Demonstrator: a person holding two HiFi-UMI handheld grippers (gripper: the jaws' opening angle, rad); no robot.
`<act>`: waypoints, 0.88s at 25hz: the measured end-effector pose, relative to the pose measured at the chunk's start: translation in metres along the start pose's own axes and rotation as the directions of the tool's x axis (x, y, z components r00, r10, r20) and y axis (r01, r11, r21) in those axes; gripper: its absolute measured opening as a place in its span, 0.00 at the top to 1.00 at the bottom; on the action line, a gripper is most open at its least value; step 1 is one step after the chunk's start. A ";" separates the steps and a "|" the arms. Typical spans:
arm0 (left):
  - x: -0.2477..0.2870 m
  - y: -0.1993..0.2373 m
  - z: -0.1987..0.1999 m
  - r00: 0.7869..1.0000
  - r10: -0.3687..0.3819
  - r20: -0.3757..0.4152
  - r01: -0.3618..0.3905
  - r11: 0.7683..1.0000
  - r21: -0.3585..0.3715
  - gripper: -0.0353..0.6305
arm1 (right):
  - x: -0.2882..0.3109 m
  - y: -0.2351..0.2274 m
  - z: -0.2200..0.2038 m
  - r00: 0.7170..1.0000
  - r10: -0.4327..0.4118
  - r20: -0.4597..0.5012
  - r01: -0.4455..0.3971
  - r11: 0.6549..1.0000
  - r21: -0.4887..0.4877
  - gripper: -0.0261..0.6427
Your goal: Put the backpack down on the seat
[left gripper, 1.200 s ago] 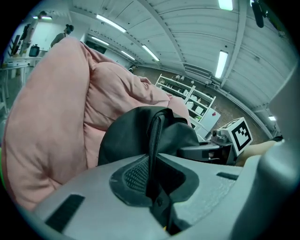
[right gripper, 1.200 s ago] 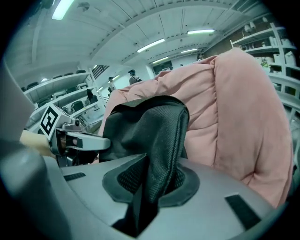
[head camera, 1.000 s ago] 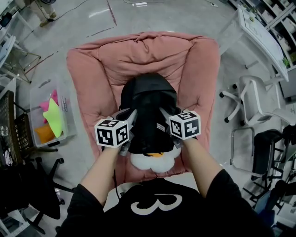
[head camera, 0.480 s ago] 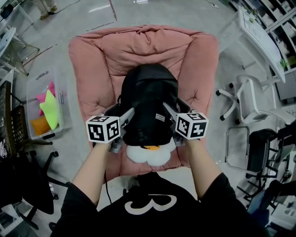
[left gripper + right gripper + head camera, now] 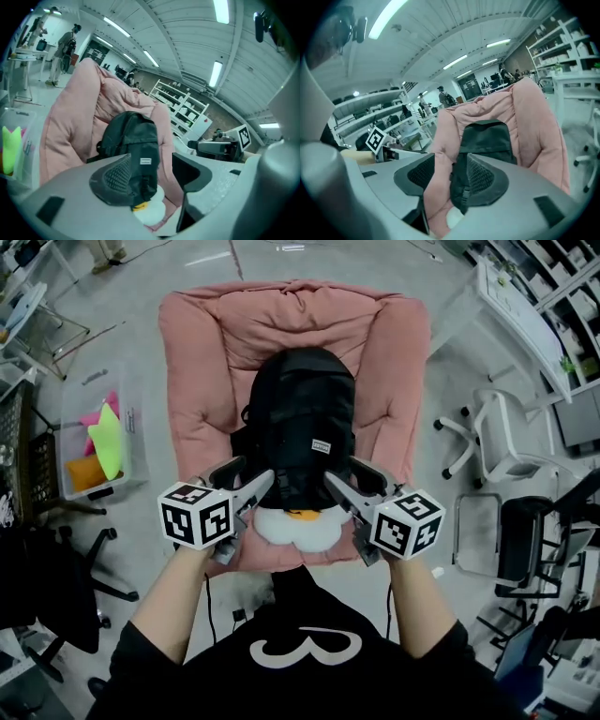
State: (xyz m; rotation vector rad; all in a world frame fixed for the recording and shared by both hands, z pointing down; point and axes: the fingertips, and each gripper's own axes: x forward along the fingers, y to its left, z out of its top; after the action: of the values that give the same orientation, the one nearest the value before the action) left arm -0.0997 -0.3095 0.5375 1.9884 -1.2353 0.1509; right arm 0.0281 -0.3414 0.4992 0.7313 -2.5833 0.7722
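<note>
The black backpack lies upright on the pink cushioned seat, with a white plush with an orange beak at its near end. My left gripper hangs just off the backpack's lower left side, its jaws opening, nothing pressed between them. My right gripper is off the lower right side, jaws wide but closing, also holding nothing. In the left gripper view the backpack shows beyond the spread jaws of the left gripper. The right gripper view shows the backpack and seat past the right gripper.
A clear bin with coloured items stands left of the seat. A black office chair is at the near left. A white chair and a dark chair stand to the right, with a white desk behind them.
Both grippers went from shut on the backpack's sides to open, and drew back toward the person. The backpack stays resting on the seat.
</note>
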 end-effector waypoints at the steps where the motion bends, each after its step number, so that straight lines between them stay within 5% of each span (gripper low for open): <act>1: -0.012 -0.020 -0.001 0.999 -0.047 -0.002 0.048 0.999 0.019 0.53 | -0.012 0.020 0.003 0.999 0.030 0.022 -0.030 1.000 0.000 0.66; 5: -0.067 -0.087 -0.009 0.985 -0.167 0.033 0.164 0.984 0.064 0.65 | -0.058 0.089 0.000 0.992 0.102 0.075 -0.098 0.993 -0.065 0.92; 9: -0.112 -0.132 -0.011 0.966 -0.230 0.121 0.225 0.973 0.057 0.91 | -0.083 0.132 -0.014 0.985 0.143 0.093 -0.137 0.988 -0.068 0.95; 15: -0.174 -0.175 -0.013 0.960 -0.229 0.163 0.202 0.965 0.168 0.94 | -0.131 0.182 -0.003 0.961 0.210 0.178 -0.205 0.978 -0.044 0.96; 22: -0.225 -0.200 -0.005 0.959 -0.207 0.196 0.161 0.960 0.227 0.94 | -0.174 0.225 0.017 0.944 0.228 0.238 -0.197 0.969 -0.148 0.96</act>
State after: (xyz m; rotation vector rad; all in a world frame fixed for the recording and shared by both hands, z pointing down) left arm -0.0548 -0.1003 0.3265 2.3438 -1.1998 -0.0338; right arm 0.0388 -0.1237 0.3151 0.5499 -2.9489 0.6061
